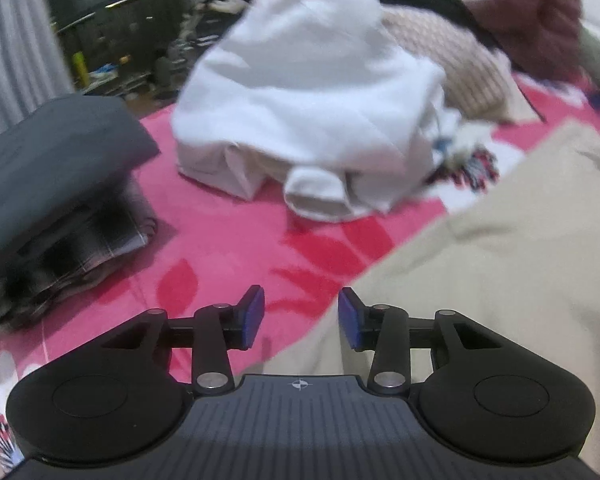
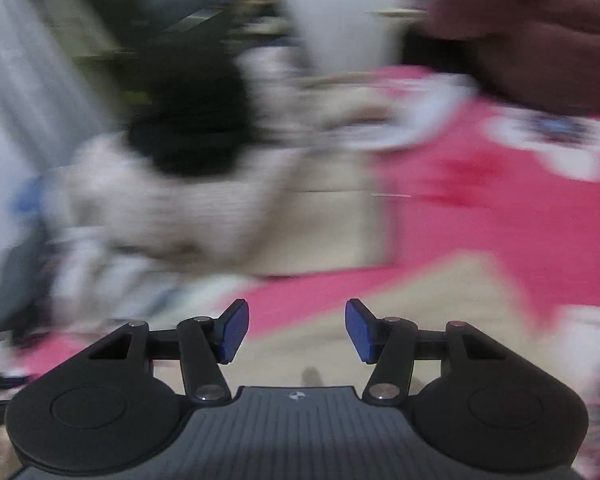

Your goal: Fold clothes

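Two folded garments, a dark grey one on top of a checked one, are stacked as a folded pile (image 1: 56,196) at the left edge of the pink bedspread (image 1: 228,248), so part of the work can be judged done. Behind the open stretch of bedspread an unfolded heap is seen: a crumpled white garment (image 1: 308,92) in front, a patterned beige piece (image 1: 452,60) and a maroon garment (image 1: 536,12) further back, with something black between them. These are judged still to be folded.

A beige garment (image 1: 500,264) is spread flat on the bedspread just ahead and to the right of the left gripper (image 1: 301,317); it is probably the piece in hand, though how far it is folded cannot be told.

The left gripper's jaws are spread, with nothing between them. The right gripper (image 2: 297,331) is likewise spread and empty, held over the beige cloth; its view is heavily blurred, so little else can be made out there.
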The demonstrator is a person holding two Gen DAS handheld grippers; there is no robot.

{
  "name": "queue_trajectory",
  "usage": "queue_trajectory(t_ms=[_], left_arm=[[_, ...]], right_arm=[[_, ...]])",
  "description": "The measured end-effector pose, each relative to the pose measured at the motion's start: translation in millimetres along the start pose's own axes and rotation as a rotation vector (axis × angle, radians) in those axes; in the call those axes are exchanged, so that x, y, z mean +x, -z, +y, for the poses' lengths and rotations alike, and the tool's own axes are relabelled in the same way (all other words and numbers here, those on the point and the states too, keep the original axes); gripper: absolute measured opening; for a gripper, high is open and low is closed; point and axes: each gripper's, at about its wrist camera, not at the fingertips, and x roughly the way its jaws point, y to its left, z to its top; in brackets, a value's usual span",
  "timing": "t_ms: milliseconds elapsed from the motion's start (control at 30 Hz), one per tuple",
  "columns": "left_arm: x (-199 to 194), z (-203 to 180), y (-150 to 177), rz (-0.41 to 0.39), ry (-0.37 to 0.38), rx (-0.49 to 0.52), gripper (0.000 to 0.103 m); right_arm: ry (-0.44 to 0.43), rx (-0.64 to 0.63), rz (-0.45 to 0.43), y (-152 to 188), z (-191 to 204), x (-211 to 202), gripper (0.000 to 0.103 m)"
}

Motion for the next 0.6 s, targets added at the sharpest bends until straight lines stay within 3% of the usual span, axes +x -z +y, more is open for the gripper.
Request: queue_trajectory(t_ms=[167, 300, 400, 433, 467, 600], left_arm=[[12, -23, -10, 0.038, 0.106, -0.022, 0.041], [26, -51, 0, 0.095, 0.133, 0.043, 0.041], [30, -63, 12, 0.113, 0.112, 0.106, 0.041], [29, -63, 13, 0.112, 0.109, 0.109, 0.041], [29, -63, 15, 0.11, 0.106, 0.112, 0.041], [29, -63, 18, 0.108, 0.097, 0.11, 0.042]], right_arm=[[0.164, -0.014, 0.036, -19, -61, 16, 0.057], [0.155, 0.001, 0.095, -26, -80, 46, 0.055], [0.14, -0.046, 0.119, -20, -79, 51, 0.041], [0.154, -0.083, 0.117, -18, -75, 51, 0.03], [0.167, -0.116, 0.111, -16, -72, 50, 0.024], [0.207, -0.222, 0.05, -10, -58, 38, 0.02]])
